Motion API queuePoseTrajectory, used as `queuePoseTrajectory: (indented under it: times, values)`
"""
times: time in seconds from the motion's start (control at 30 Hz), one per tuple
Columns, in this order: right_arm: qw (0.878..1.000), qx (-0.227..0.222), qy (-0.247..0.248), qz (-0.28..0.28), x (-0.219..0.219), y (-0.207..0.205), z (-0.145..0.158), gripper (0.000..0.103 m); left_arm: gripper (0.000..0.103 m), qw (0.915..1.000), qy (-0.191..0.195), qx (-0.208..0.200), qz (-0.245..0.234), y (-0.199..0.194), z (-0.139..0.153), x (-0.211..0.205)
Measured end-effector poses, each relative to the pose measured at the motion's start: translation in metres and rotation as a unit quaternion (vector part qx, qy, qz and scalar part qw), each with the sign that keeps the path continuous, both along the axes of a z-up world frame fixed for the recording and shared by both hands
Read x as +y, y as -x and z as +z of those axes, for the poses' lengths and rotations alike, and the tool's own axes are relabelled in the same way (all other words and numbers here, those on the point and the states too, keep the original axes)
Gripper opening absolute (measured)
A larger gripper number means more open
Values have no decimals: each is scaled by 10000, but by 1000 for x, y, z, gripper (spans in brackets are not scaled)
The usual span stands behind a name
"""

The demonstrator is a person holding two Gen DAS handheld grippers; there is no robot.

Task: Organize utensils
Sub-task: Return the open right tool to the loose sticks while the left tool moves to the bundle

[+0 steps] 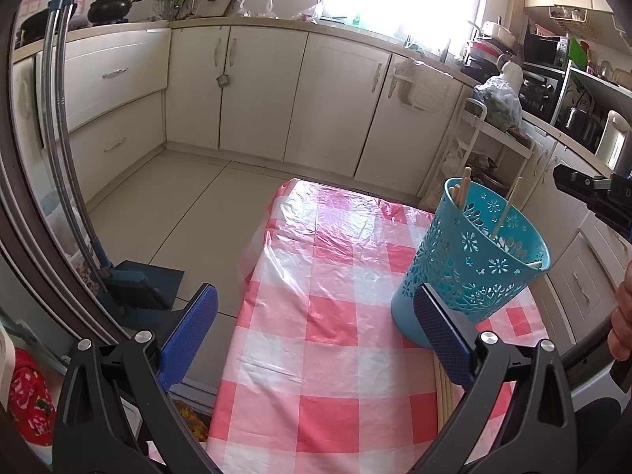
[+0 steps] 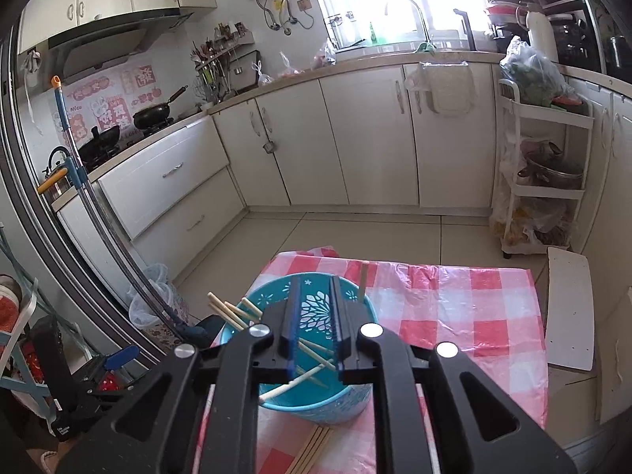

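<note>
- The turquoise cup [image 1: 474,260] stands on the checked surface [image 1: 335,316], toward its right edge in the left wrist view, with chopsticks [image 2: 237,310] leaning inside.
- More loose chopsticks [image 2: 312,450] lie flat on the cloth just near the cup's base.
- The left gripper [image 1: 316,331] hangs with jaws wide apart, nothing between them.
- The right gripper [image 2: 314,328] hovers directly over the cup's mouth, jaws slightly apart, gripping nothing.

- Basket [image 2: 316,395] stands on the table [image 2: 454,308], near its left edge
- Chopsticks [image 2: 233,312] lean inside the basket
- More chopsticks [image 2: 312,450] lie on the table before it
</note>
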State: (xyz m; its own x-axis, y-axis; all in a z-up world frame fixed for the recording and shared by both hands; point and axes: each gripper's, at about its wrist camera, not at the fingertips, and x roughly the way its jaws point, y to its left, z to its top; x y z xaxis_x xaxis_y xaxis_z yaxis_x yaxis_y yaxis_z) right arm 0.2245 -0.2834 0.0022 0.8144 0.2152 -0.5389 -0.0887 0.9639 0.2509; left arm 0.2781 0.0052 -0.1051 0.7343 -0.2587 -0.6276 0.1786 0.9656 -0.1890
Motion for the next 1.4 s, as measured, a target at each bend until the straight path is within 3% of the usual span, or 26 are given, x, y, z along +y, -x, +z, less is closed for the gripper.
queuePoseTrajectory:
  times: [0.17, 0.3, 0.6, 0.8, 1.2, 1.4]
  values:
    - [9998, -156, -77, -137, -2, 30, 4, 30, 95, 10000, -80, -52, -4, 3, 2, -1]
    - [9993, -73, -158, -324, -4, 55, -12, 33, 95, 10000, -67, -59, 6, 3, 2, 0]
    - [9920, 1198, -197, -359, 20, 72, -115, 34, 95, 9998, -178, -16, 31, 3, 2, 0]
    - [9854, 1652, -77, -400, 33, 64, -155, 31, 95, 9996, -223, 80, 121, 0, -1, 3]
    - [9833, 1752, 13, -482, 46, 53, -173, 28, 95, 9995, -281, 155, 45, -3, -5, -3]
    - [9835, 1717, 386, -429, 55, 50, -177, 28, 95, 9994, -291, 190, 36, -3, -7, -3]
